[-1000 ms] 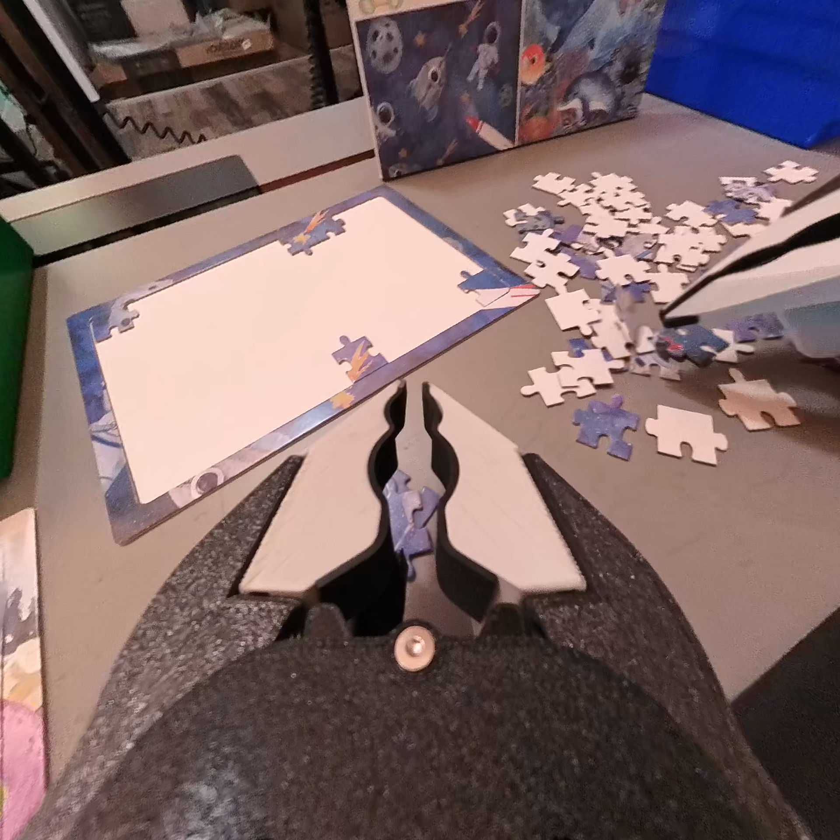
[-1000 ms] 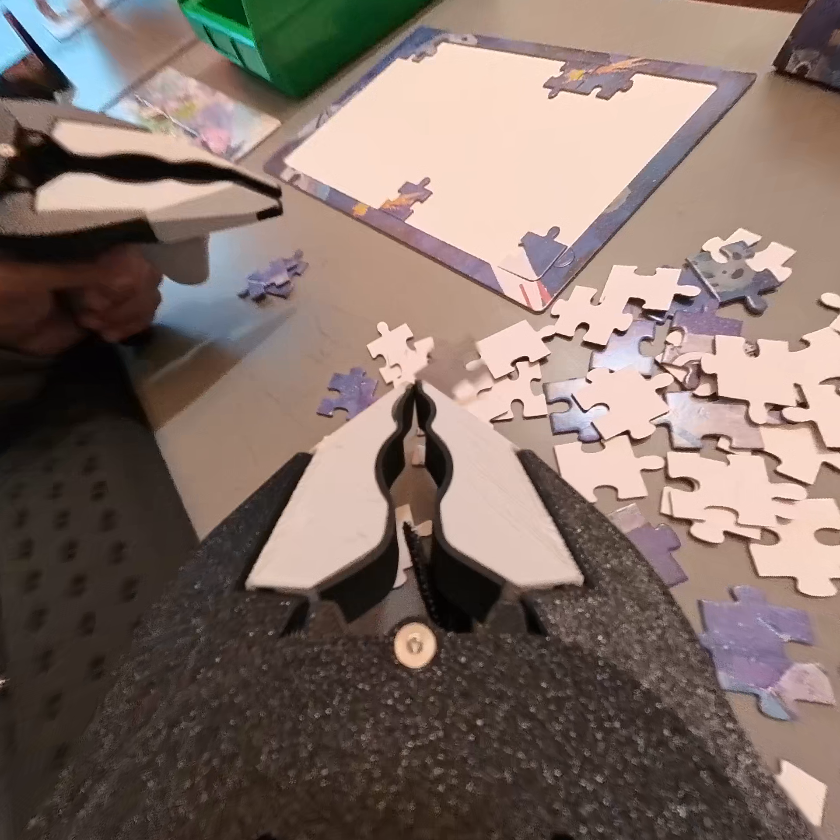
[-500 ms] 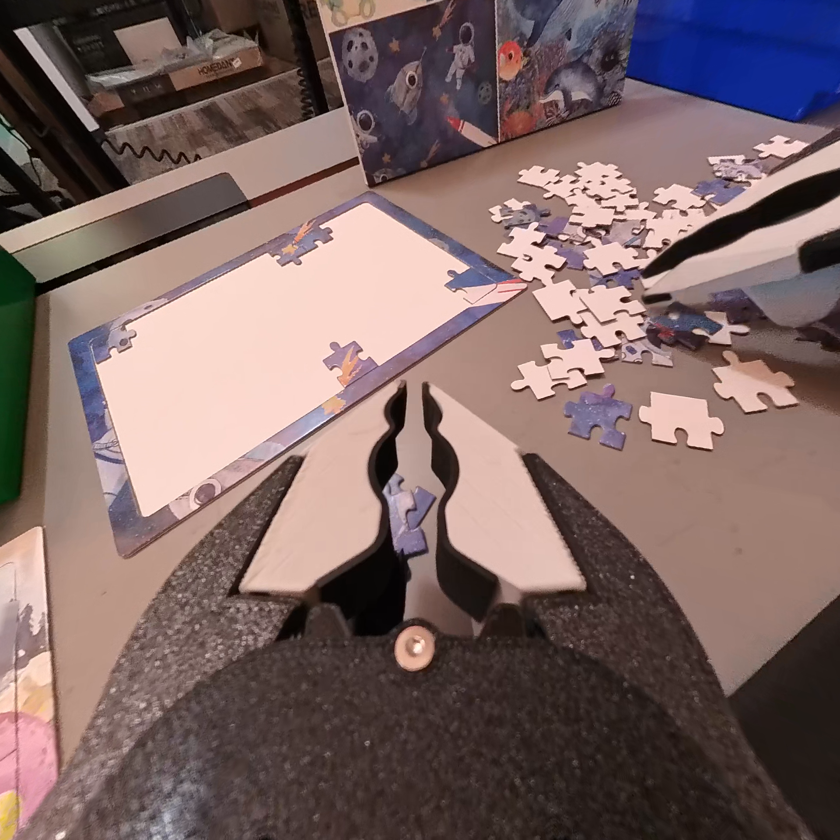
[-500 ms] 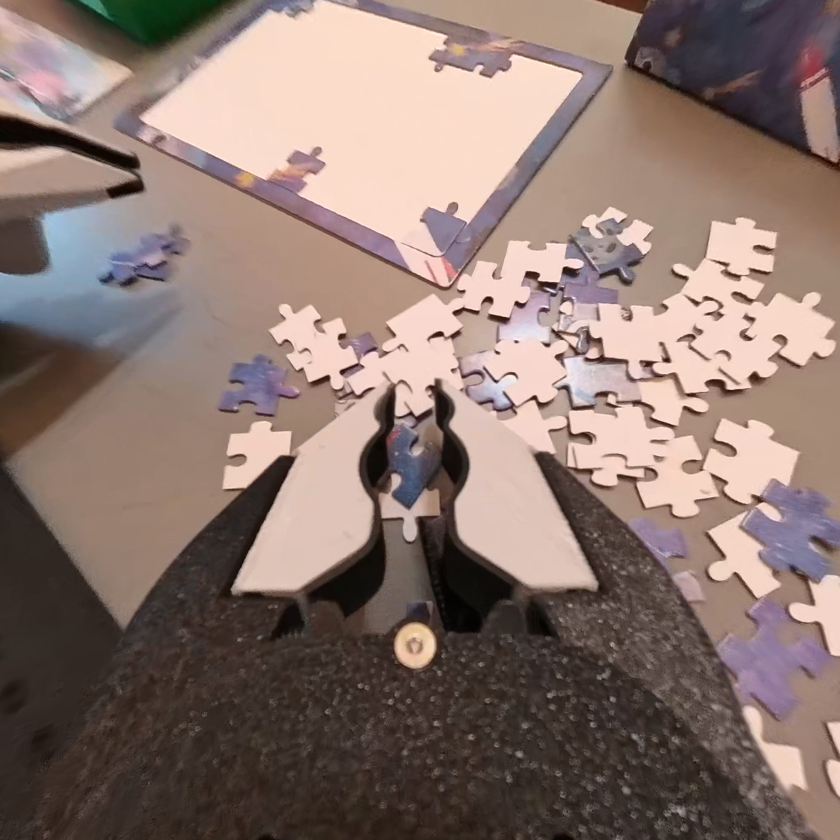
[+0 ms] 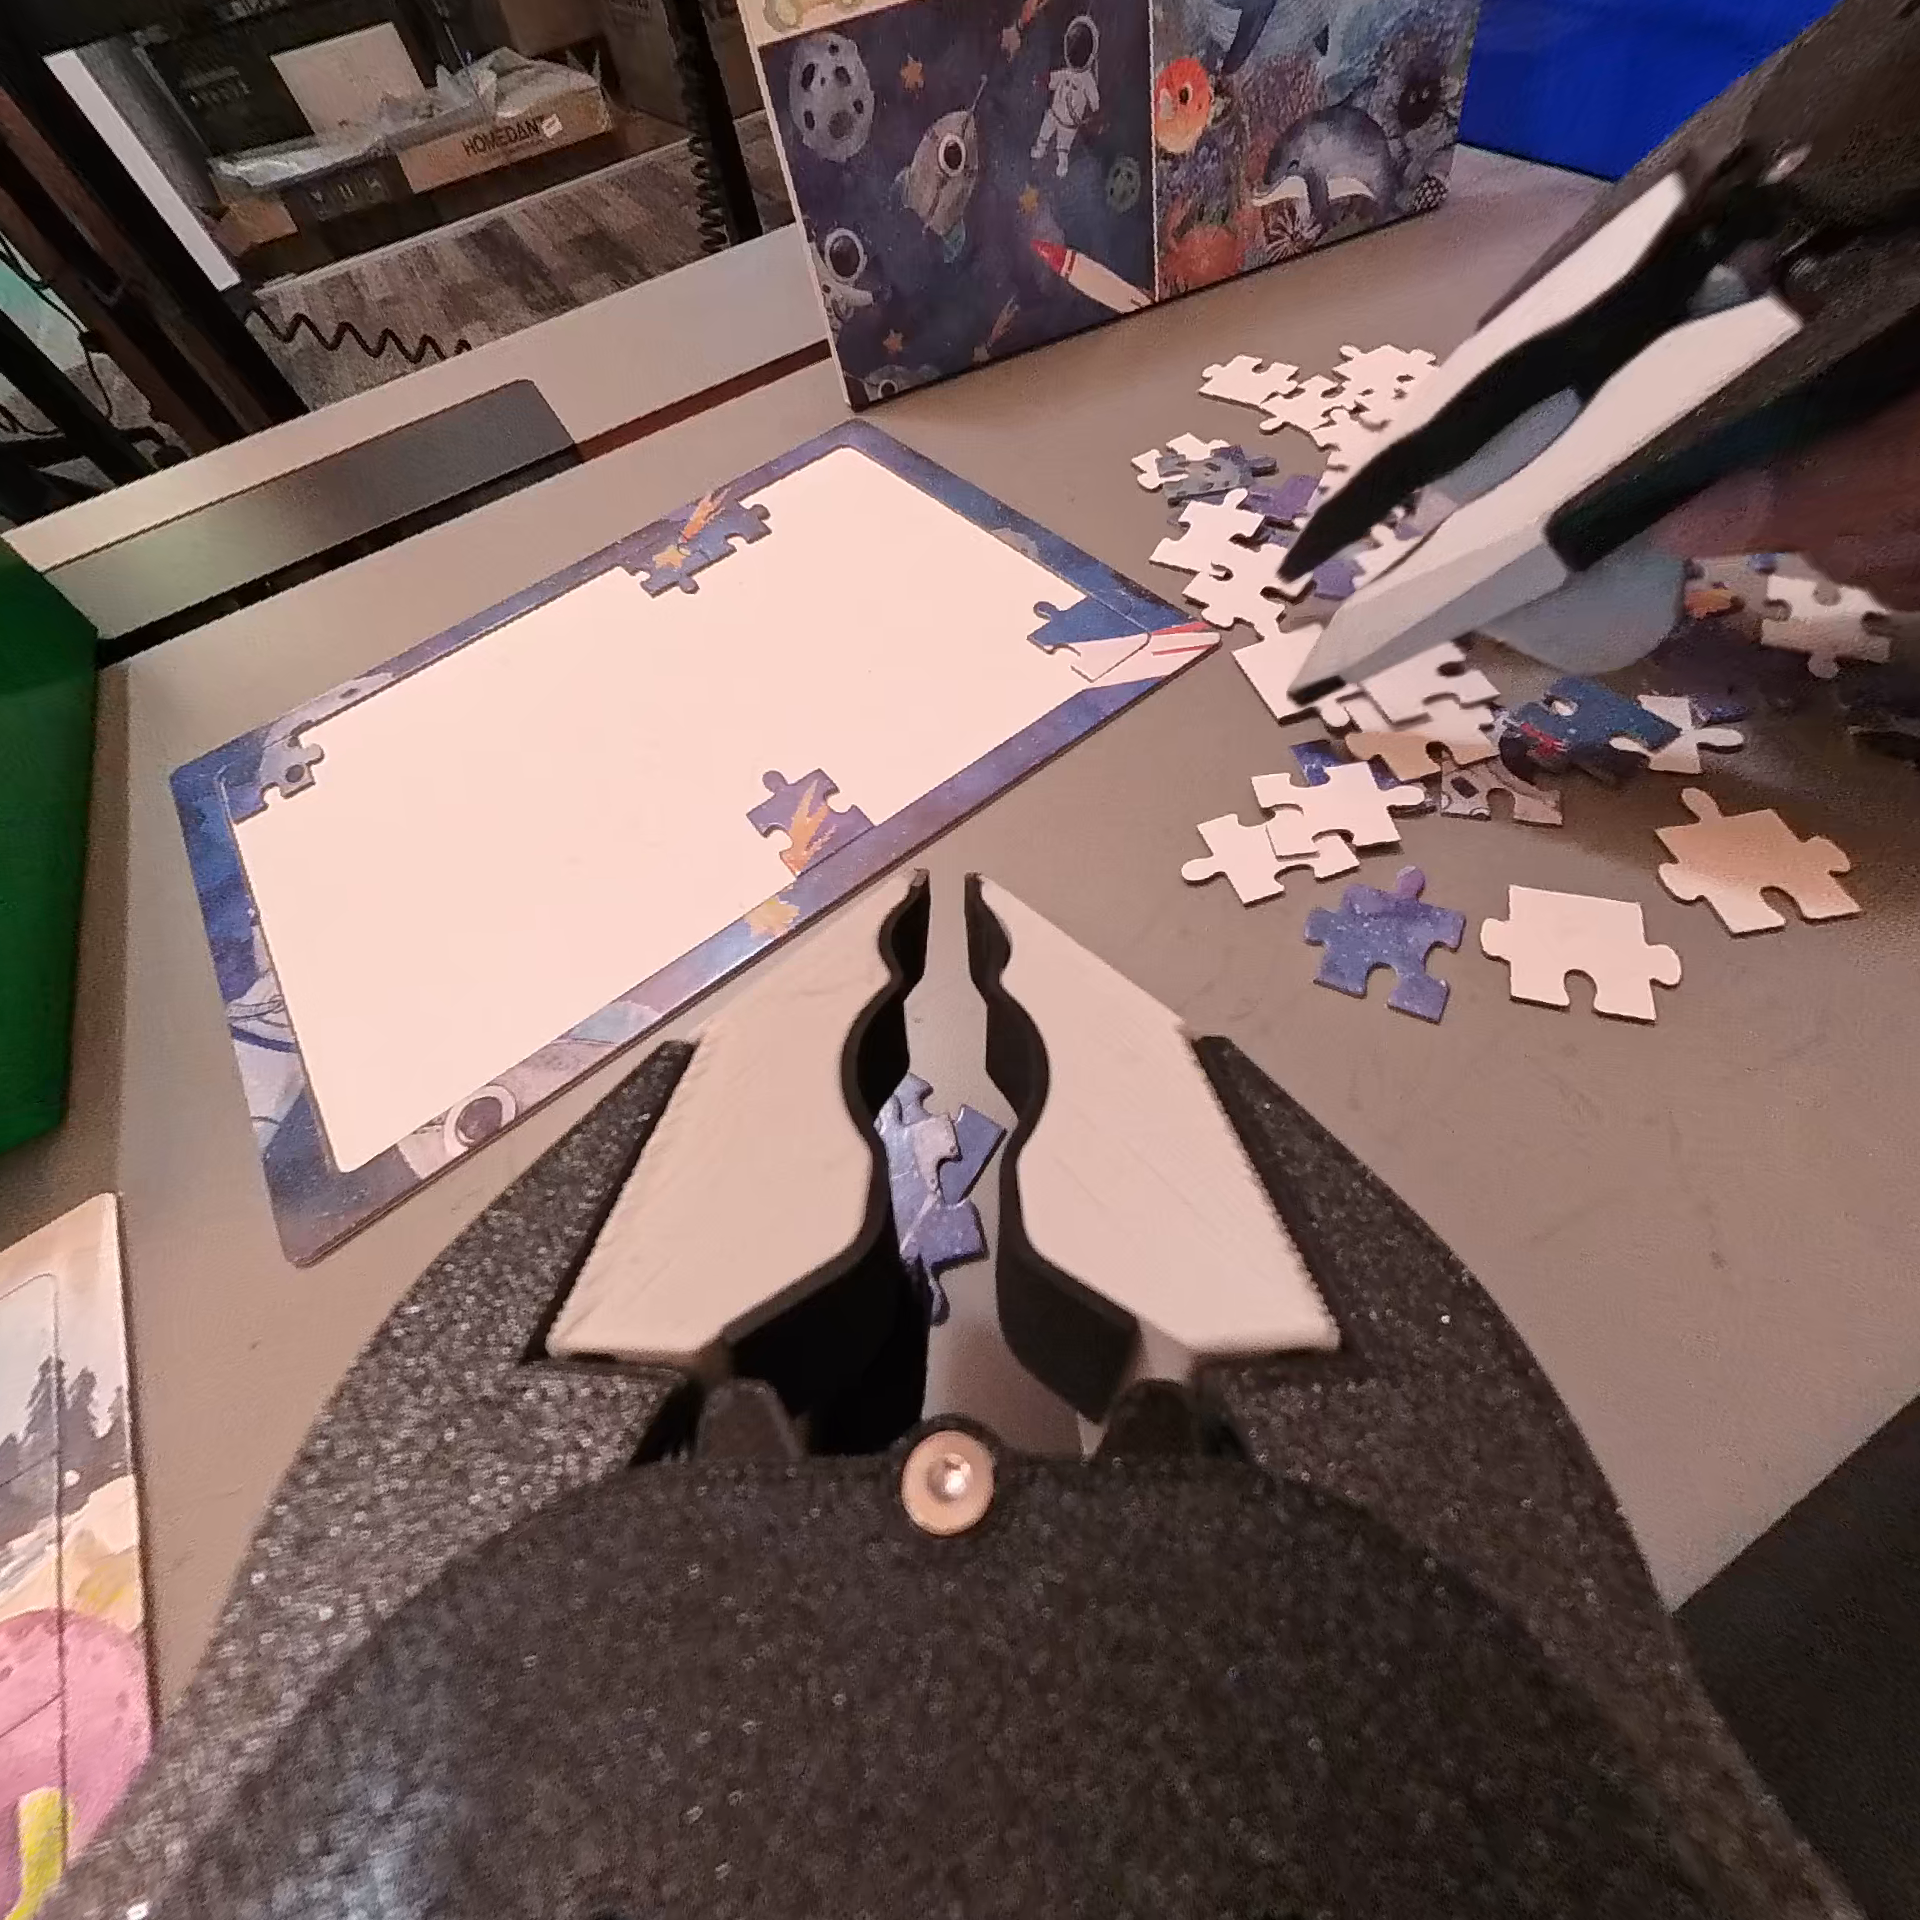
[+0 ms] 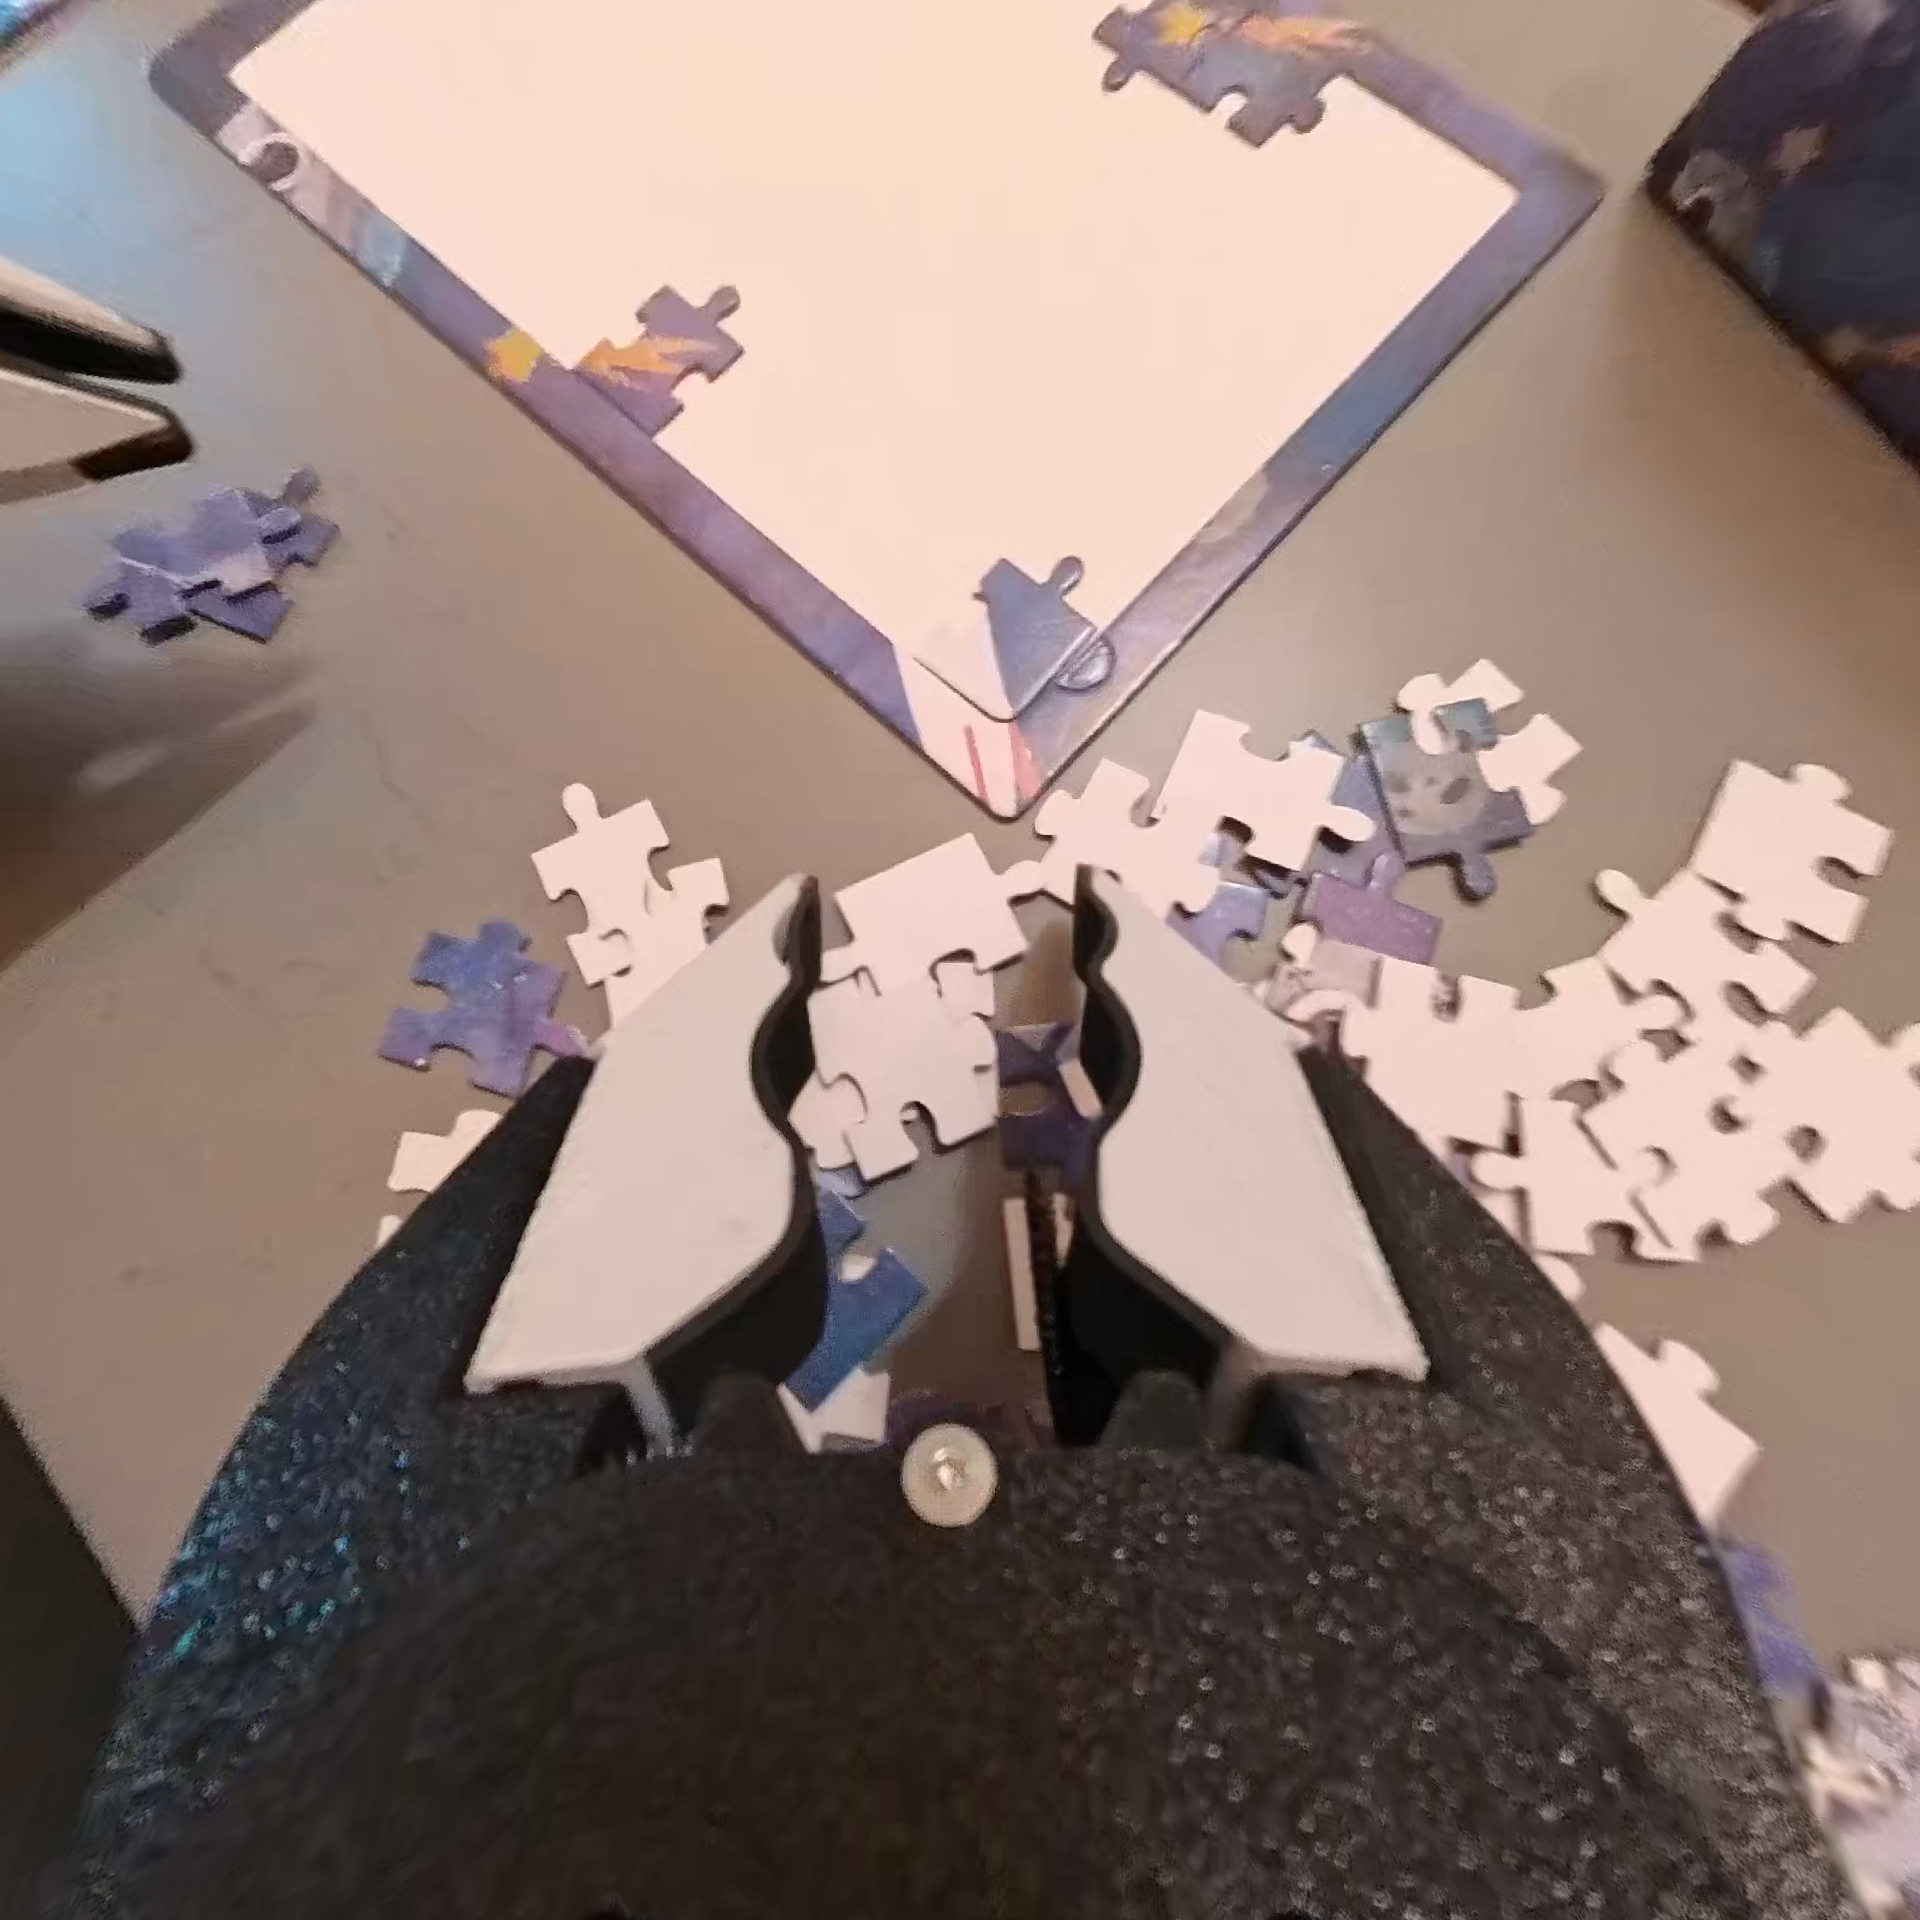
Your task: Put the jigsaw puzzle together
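Hovering low over grey table (image 5: 1455, 1195), L gripper (image 5: 945, 894) tips nearly together, narrow slit between, clamped on nothing. Small clump of blue pcs (image 5: 935, 1184) lying on table under its jaws, seen through gap; same clump at 9 o'clock in R wrist view (image 6: 208, 561), well apart from main pile.

Puzzle tray (image 5: 623, 790) at 11 o'clock from L gripper, flat on table, blue border, white inner field mostly bare. Four pcs seated along edges: comet pc (image 5: 707, 535) on far edge, comet pc (image 5: 805, 816) on near edge just beyond L tips, corner pc (image 5: 1081, 629) at 1 o'clock corner, corner pc (image 5: 286, 764) at 10 o'clock corner. Near tray edge close to L fingertips; strip of bare table between.

R gripper (image 6: 945, 914) jaws apart, nothing clamped, poised over loose-pc pile (image 6: 1558, 1039), mostly white backs up, some blue faces. White pcs (image 6: 914, 997) showing in gap between its fingers. Pile running from 12 to 3 o'clock of R gripper, outermost pcs almost touching tray's near corner (image 6: 1003, 800). Lone blue pc (image 6: 478, 1003) at 10 o'clock, beside white pc (image 6: 623, 894).

Puzzle box (image 5: 1101, 177) standing at 12–1 o'clock in L view, behind tray and pile. Green bin (image 5: 31, 883) at 9 o'clock, left of tray. Another picture board (image 5: 62, 1475) at 8 o'clock, table's near edge.

Open room: bare table btw clump and pile, also near side at 4 o'clock of L gripper up to table edge.
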Available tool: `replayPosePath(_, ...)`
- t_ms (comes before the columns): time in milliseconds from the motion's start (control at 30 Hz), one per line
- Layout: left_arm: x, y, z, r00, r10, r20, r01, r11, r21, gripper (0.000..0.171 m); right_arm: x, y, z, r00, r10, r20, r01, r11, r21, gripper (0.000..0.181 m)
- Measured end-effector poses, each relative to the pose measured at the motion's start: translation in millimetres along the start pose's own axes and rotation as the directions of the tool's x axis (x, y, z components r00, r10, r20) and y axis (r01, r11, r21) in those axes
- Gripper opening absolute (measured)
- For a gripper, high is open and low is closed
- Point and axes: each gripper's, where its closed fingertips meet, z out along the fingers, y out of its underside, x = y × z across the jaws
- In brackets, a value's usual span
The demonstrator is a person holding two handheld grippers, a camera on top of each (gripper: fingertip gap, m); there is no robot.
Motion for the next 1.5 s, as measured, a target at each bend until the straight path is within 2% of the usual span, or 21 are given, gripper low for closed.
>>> replayPosePath(100,1,0,0,1.0,-0.001,-0.005,0.001,1.0,-0.001,0.006,-5,9,9,1.0,0.01,0.011,-0.01,0.999,-0.03,0.048)
replayPosePath(267,2,2,0,1.0,0.012,-0.006,-0.012,1.0,-0.009,0.006,-8,11,6,1.0,0.01,0.009,-0.01,1.0,-0.003,0.036)
replayPosePath(367,2,2,0,1.0,0.01,-0.003,-0.01,1.0,-0.009,0.006,-9,13,3,0.999,0.026,0.024,-0.026,1.0,0.0,0.035)
replayPosePath(433,1,2,0,1.0,0.007,-0.002,-0.007,1.0,-0.009,0.006,-15,12,-1,0.994,0.068,0.082,-0.07,0.997,0.023,0.033)
replayPosePath(467,1,2,0,1.0,0.006,-0.002,-0.006,1.0,-0.009,0.006,-21,7,-5,0.982,0.115,0.146,-0.124,0.991,0.053,0.026)
replayPosePath(500,1,2,0,1.0,0.007,-0.001,-0.007,1.0,-0.009,0.006,-28,-3,-12,0.956,0.172,0.237,-0.2,0.974,0.102,0.009)
replayPosePath(533,1,1,0,1.0,0.009,0.0,-0.009,1.0,-0.003,0.006,-34,-16,-23,0.913,0.225,0.341,-0.291,0.944,0.154,0.002)
replayPosePath(600,2,-4,-2,1.0,0.015,-0.004,-0.014,1.0,0.021,0.006,-42,-38,-45,0.786,0.292,0.545,-0.46,0.865,0.199,0.001)
replayPosePath(633,4,-6,-2,1.0,0.016,-0.012,-0.016,0.999,0.032,0.006,-43,-42,-52,0.733,0.308,0.606,-0.511,0.838,0.191,0.001)
replayPosePath(767,7,-9,-4,0.999,0.011,-0.033,-0.01,0.999,0.051,0.006,-40,-42,-54,0.691,0.341,0.638,-0.561,0.809,0.175,0.001)
replayPosePath(867,24,-23,-12,0.984,-0.066,-0.168,0.086,0.989,0.117,0.007,-58,-54,-66,0.573,0.319,0.755,-0.619,0.772,0.143,0.001)
replayPosePath(933,41,-40,-24,0.919,-0.18,-0.351,0.247,0.956,0.155,0.012,-72,-63,-72,0.5,0.299,0.813,-0.646,0.753,0.121,0.001)
replayPosePath(967,46,-48,-29,0.863,-0.249,-0.44,0.345,0.926,0.154,0.017,-78,-68,-74,0.468,0.288,0.835,-0.659,0.743,0.113,0.001)
replayPosePath(1067,59,-59,-40,0.682,-0.378,-0.626,0.523,0.851,0.056,0.03,-98,-80,-81,0.372,0.245,0.896,-0.68,0.728,0.083,0.001)
replayPosePath(1167,65,-60,-45,0.627,-0.377,-0.682,0.535,0.844,0.025,0.027,-113,-84,-79,0.365,0.229,0.902,-0.664,0.744,0.08,0.001)
replayPosePath(1233,64,-62,-49,0.609,-0.373,-0.7,0.549,0.835,0.032,0.006,-121,-84,-79,0.356,0.217,0.909,-0.645,0.761,0.071,0.001)
replayPosePath(1300,62,-61,-51,0.573,-0.394,-0.718,0.571,0.821,0.005,0.001,-123,-83,-78,0.357,0.216,0.909,-0.638,0.767,0.068,0.003)
replayPosePath(1500,51,-63,-54,0.418,-0.482,-0.77,0.675,0.732,-0.091,0.001,-133,-74,-73,0.402,0.206,0.892,-0.574,0.816,0.07,0.002)
